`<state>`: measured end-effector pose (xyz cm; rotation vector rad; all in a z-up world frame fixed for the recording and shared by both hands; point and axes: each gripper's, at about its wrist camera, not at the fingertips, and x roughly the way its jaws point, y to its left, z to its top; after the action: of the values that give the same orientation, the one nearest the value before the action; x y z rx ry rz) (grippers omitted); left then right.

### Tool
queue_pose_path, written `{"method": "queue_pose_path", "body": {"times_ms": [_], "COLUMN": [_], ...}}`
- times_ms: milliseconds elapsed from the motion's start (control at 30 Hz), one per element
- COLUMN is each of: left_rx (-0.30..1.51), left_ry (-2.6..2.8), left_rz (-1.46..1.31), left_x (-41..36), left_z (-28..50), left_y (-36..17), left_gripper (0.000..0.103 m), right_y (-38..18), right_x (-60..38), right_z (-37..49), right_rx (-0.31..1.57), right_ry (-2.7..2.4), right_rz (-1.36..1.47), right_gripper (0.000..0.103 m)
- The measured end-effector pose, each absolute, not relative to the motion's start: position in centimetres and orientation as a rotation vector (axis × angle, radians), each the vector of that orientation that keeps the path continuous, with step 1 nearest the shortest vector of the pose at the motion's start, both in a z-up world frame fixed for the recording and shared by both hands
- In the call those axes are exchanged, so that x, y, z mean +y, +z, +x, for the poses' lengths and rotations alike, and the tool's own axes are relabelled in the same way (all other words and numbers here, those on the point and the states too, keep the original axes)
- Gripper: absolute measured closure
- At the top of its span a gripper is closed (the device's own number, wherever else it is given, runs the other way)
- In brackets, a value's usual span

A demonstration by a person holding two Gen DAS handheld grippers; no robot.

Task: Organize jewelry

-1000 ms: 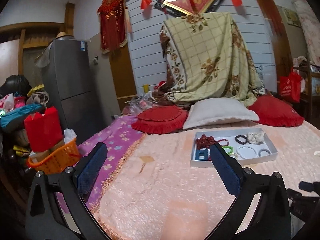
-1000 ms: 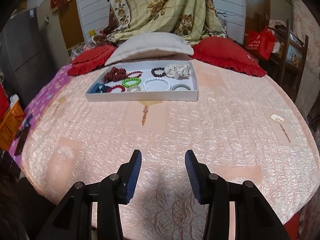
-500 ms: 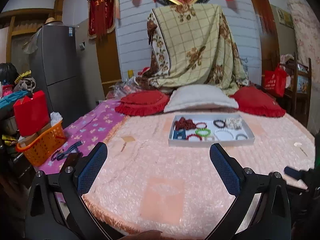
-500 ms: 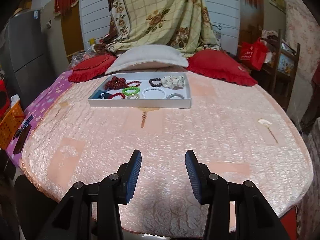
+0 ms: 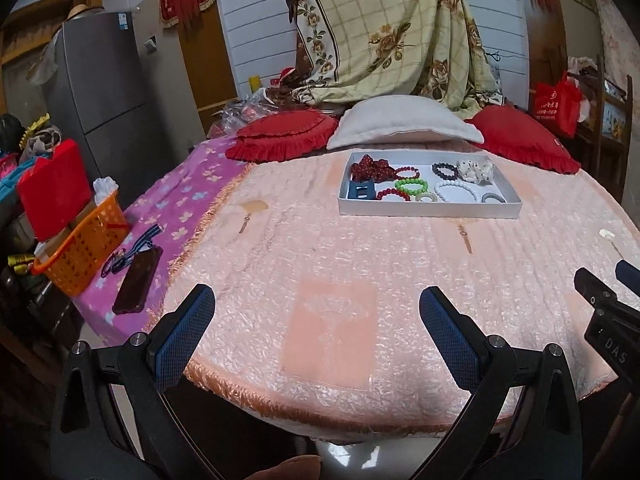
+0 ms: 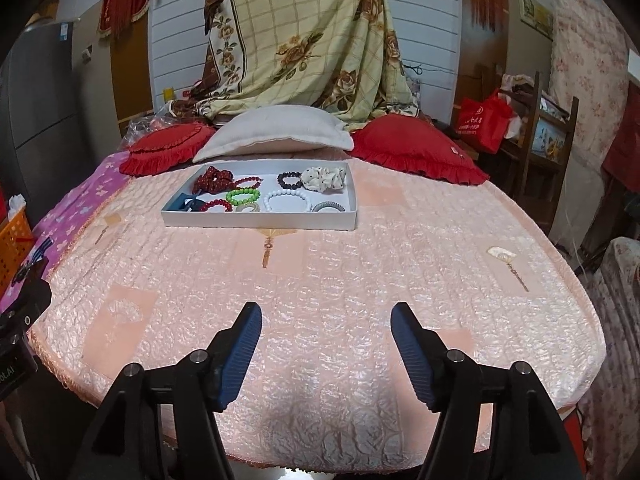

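Jewelry lying in a shallow white tray (image 6: pixel 256 222) toward the far side of a pink bedspread (image 6: pixel 320 300), just in front of a grey pillow (image 6: pixel 276 128): dark red beads (image 6: pixel 214 178), a green bracelet (image 6: pixel 242 195), a white bracelet (image 6: pixel 287 201), a black bracelet (image 6: pixel 289 180), a spotted scrunchie (image 6: pixel 323 178) and a blue hair clip (image 6: pixel 185 203), all loosely mixed. Both tools hovering at the near edge of the bed, well apart from the tray. Left gripper (image 5: pixel 316 336) standing wide open and empty; right gripper (image 6: pixel 326 340) opening at this moment, nothing between its jaws. Judging by this, only approaching, no piece yet picked. Next move calling for reaching forward over the tray rim, choosing one piece lying clear of its neighbours, such as the white bracelet, and closing on its beads without dragging others along.
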<state>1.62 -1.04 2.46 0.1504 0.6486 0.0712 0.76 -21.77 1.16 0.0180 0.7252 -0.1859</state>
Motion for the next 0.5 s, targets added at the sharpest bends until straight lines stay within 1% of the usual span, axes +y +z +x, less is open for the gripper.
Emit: {"method": "queue_pose_path", "body": {"times_ms": [500], "left_rx": [0.783], "left_ry": [0.013], "left_rz": [0.109], "left_x": [-0.9], "left_z": [4.9], "left_y": [0.1], "left_gripper": [0.001], "right_y": [-0.2], "right_x": [-22.3], "right_z": [2.9], "right_rx": [0.774], "right_ry": [-0.192], "right_rz": [0.018], "right_gripper": [0.037]}}
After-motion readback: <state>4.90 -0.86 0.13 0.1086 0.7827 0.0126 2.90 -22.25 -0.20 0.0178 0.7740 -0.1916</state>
